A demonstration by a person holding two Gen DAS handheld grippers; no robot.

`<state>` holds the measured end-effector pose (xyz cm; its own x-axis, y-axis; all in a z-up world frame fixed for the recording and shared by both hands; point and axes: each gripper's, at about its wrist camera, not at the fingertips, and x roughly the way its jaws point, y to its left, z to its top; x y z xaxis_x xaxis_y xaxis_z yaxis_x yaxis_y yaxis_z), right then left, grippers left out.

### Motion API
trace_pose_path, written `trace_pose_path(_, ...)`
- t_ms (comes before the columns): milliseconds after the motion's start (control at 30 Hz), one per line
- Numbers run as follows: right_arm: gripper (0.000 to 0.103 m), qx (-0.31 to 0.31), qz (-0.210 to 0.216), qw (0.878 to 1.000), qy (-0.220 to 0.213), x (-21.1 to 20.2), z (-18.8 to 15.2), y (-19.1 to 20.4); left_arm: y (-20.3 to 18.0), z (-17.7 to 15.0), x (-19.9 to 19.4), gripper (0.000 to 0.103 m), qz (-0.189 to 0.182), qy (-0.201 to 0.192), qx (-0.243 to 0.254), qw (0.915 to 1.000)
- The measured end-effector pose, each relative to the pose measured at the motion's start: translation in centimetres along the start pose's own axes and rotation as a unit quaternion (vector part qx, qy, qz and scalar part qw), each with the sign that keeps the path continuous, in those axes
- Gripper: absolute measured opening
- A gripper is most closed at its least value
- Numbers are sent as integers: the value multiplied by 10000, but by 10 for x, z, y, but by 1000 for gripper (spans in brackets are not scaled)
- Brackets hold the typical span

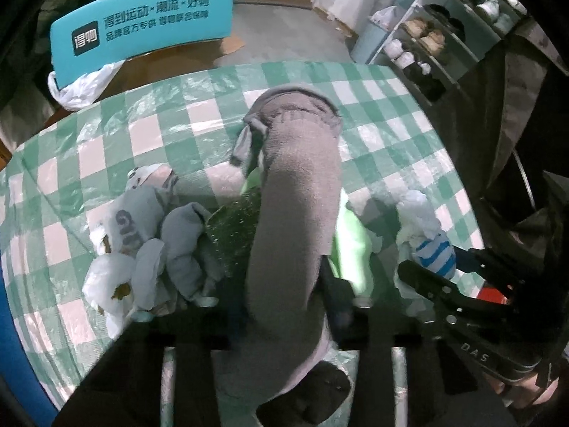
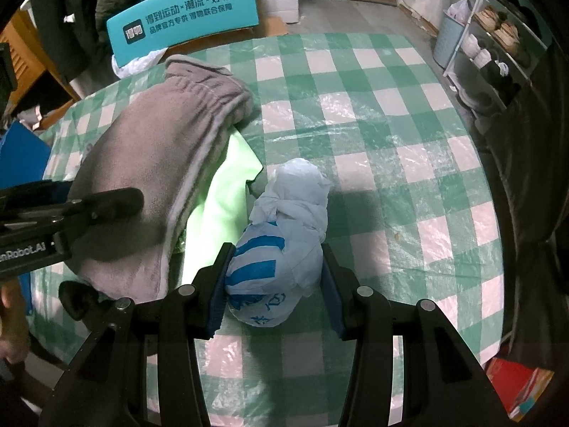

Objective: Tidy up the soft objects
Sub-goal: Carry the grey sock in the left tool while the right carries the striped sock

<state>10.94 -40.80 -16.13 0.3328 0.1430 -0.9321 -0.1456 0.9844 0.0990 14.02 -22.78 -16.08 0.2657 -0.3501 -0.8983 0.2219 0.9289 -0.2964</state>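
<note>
While tied, plastic bag (image 2: 284, 249) sits between fingers (image 2: 218, 284).

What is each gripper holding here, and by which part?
The left gripper is clamped on the grey fleece garment, near its lower end. The right gripper grips the white-and-blue plastic bag bundle by the sides of its striped lower half.

Grey floor (image 2: 341, 10); shoe shelf (image 2: 498, 46)
</note>
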Motion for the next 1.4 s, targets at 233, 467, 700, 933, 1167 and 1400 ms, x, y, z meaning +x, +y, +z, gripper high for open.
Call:
trace_pose_path(233, 46, -45, -63, 9999, -94, -6, 2, 3, -8, -2, -16, 14, -48, -266, 165, 9995)
trace_pose_path(467, 46, -74, -81, 9997, -235, -17, 6, 5, -8, -2, -40, 14, -248, -491, 248, 9982)
trace_pose_path(700, 46, -189, -81, 9991, -384, -29, 8, 16, -8, -3, -67, 14, -318, -739, 288, 9963)
trace_pose_path(933, 46, -305, -35, 9978, -582, -46, 11, 28, -7, -4, -94, 14, -405, -975, 257, 9941)
trace_pose_path(1167, 46, -455, 20, 9962, -748, -62, 14, 43, -2, -13, -120, 14, -274, -1208, 303, 9918)
trace_pose_path(1400, 46, -667, 56, 9936, -905, -79, 17, 63, 12, -24, -141, 14, -24, -1388, 277, 9899)
